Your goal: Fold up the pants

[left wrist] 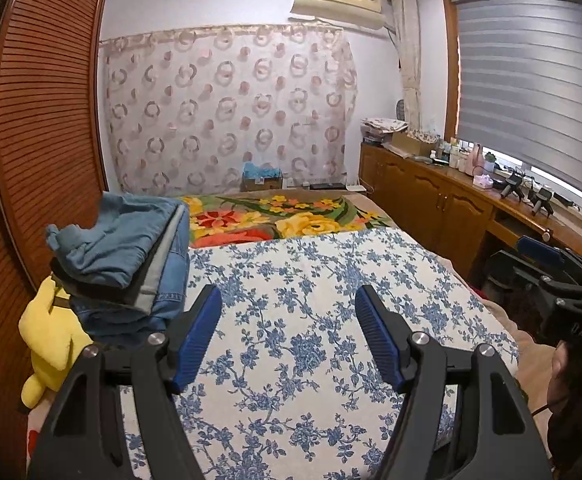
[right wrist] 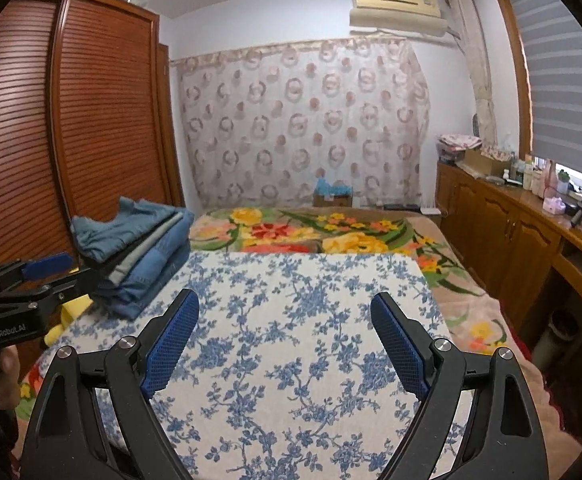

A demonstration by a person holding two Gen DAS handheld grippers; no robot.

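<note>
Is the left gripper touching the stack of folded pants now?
Apart. In the left wrist view the left gripper hovers open over the floral cloth; the stack of folded pants lies beside its left finger.

Place: a bedroom in a home.
Bed [right wrist: 443, 292]: fills the middle, with a bright flowered blanket [right wrist: 303, 232] and a blue-and-white floral cloth [right wrist: 291, 320] over it.
Wardrobe [right wrist: 103, 120]: tall, with louvred wooden doors, left of the bed.
Cabinets [right wrist: 503, 220]: low wooden units under the window, topped with bottles and boxes.
Window: a zebra blind [left wrist: 531, 80].
Wall: an air conditioner [right wrist: 399, 8] above a patterned curtain [right wrist: 303, 120].
Bedside: a yellow plush toy [left wrist: 51, 332].
</note>
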